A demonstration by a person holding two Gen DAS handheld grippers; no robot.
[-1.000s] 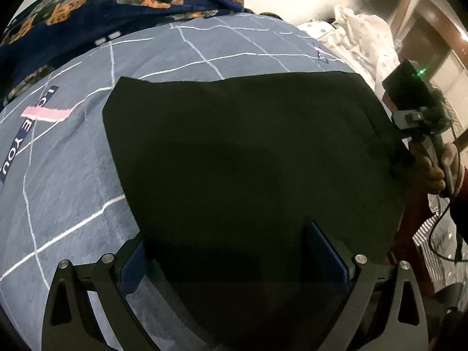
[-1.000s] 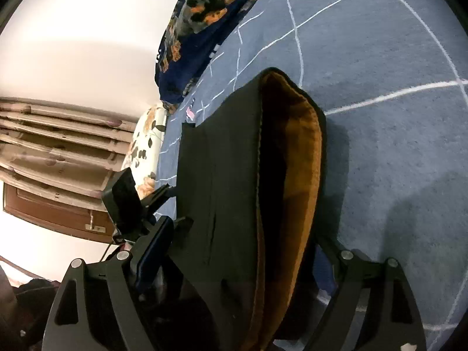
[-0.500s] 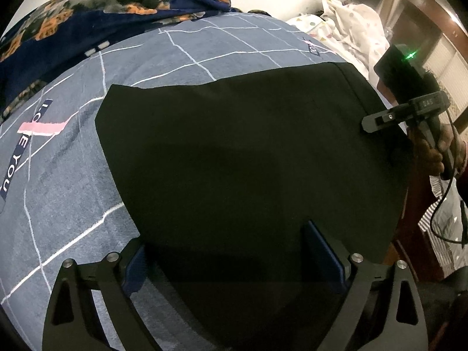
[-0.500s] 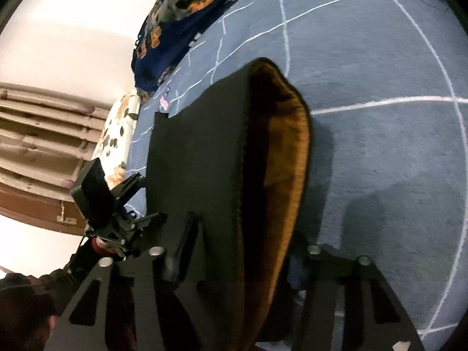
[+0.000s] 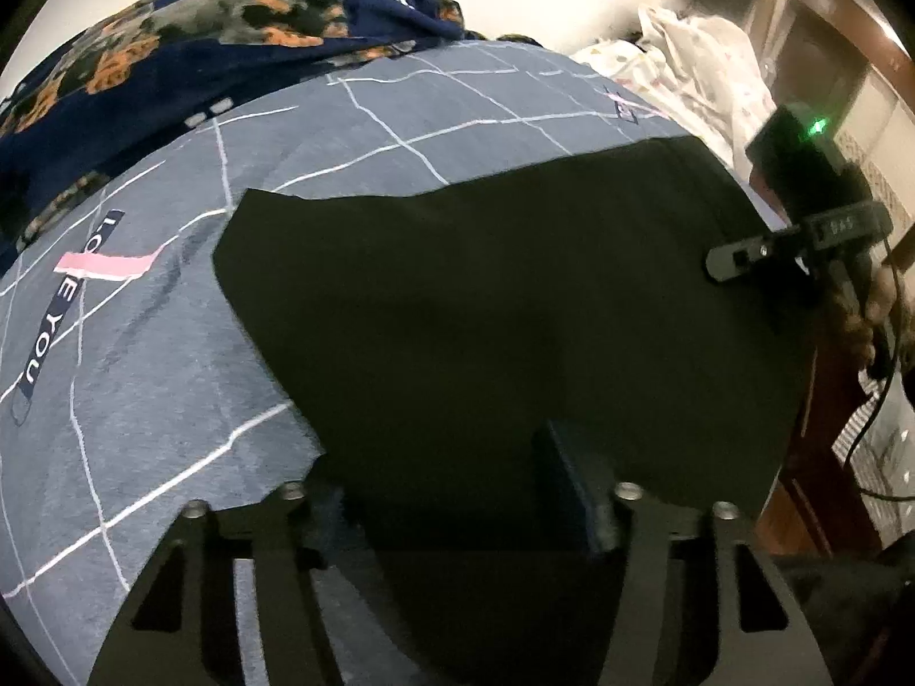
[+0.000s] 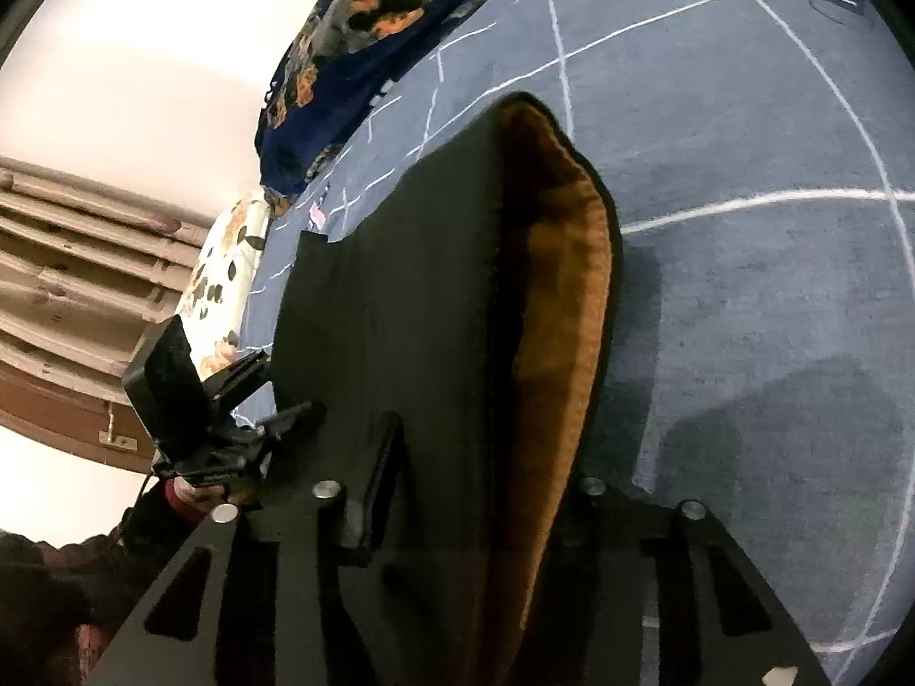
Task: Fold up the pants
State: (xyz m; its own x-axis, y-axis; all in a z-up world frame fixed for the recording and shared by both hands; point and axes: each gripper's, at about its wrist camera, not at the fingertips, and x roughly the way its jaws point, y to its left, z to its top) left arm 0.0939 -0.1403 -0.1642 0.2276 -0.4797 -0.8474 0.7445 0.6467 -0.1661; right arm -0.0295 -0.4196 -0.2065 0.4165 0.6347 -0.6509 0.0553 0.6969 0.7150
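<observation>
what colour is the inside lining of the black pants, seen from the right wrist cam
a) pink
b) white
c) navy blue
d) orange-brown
d: the open end of the black pants shows an orange-brown lining against the grey-blue bedsheet.

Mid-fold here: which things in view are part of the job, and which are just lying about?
In the job: black pants; left hand-held gripper; right hand-held gripper.
Lying about: floral blanket; white cloth; grey bedsheet underneath.
</observation>
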